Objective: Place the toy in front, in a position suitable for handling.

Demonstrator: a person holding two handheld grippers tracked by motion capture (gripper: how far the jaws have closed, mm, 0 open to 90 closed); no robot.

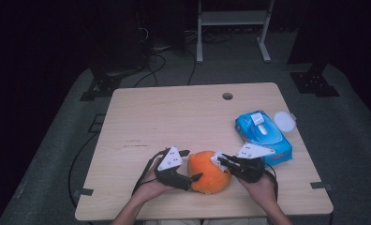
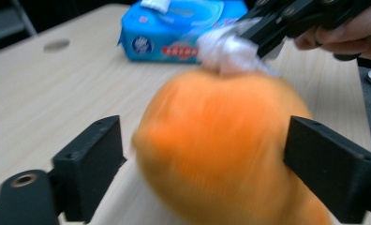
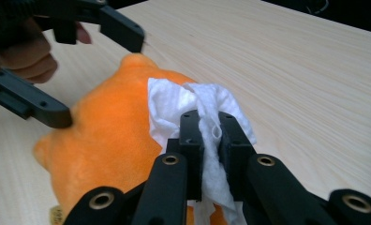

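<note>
An orange plush toy (image 1: 209, 177) lies near the table's front edge. My left gripper (image 1: 192, 164) is open, its jaws wide on either side of the toy (image 2: 221, 150), close to its flanks. My right gripper (image 1: 221, 160) is shut on a crumpled white wipe (image 1: 217, 156) and presses it onto the toy's upper right side. In the right gripper view the wipe (image 3: 174, 103) is pinched between the jaws and rests on the orange plush (image 3: 108, 145). The left gripper (image 3: 87, 70) straddles the toy's far end there. The toy is blurred in the left gripper view.
A blue pack of wet wipes (image 1: 263, 132) lies right of the toy, just behind my right hand, with a round white lid (image 1: 284, 121) beside it. The wooden table (image 1: 174, 117) has a cable hole (image 1: 227, 96) at its far edge. Dark stands and cables lie beyond.
</note>
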